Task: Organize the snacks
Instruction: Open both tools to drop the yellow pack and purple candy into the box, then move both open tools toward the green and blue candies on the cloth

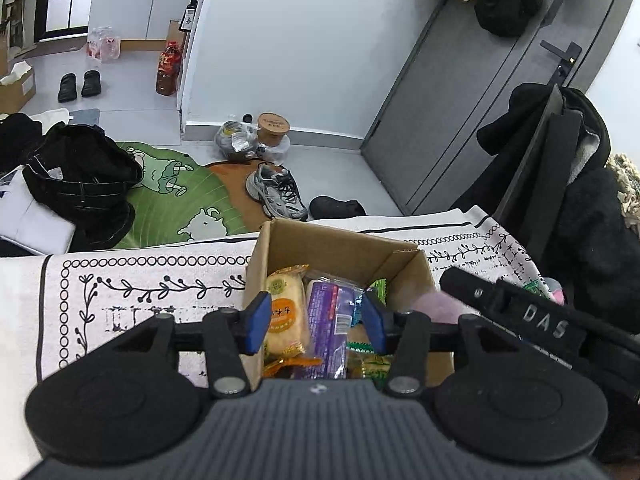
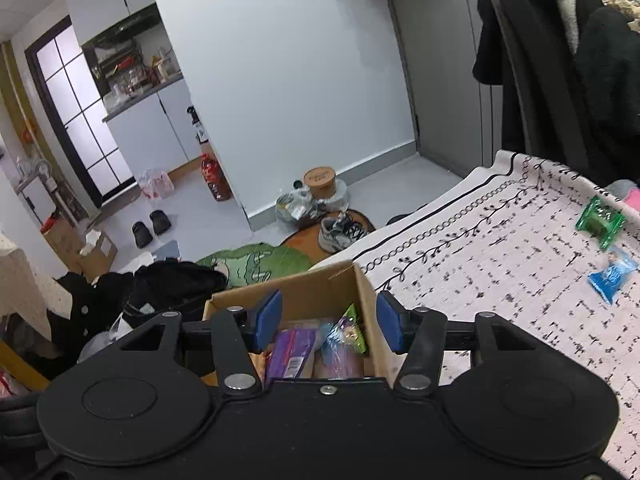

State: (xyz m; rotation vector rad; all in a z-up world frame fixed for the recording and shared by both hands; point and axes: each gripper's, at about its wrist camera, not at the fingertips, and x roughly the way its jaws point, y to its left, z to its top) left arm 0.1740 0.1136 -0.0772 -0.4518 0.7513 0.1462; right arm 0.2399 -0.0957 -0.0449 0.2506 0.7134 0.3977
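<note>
— Patterned cloth (image 2: 500, 280) covers my table; what sits on it?

— My cardboard box (image 1: 332, 246) of snacks, with a yellow pastry pack (image 1: 286, 312) and a purple packet (image 1: 328, 320) inside.

— Your fingers?

— My left gripper (image 1: 314, 320) and right gripper (image 2: 328, 320) hang released over the box, gripping nothing.

— Anything left out?

— Green snack (image 2: 600, 222) and blue snack (image 2: 612, 276), lying on the cloth well apart from the box.
</note>
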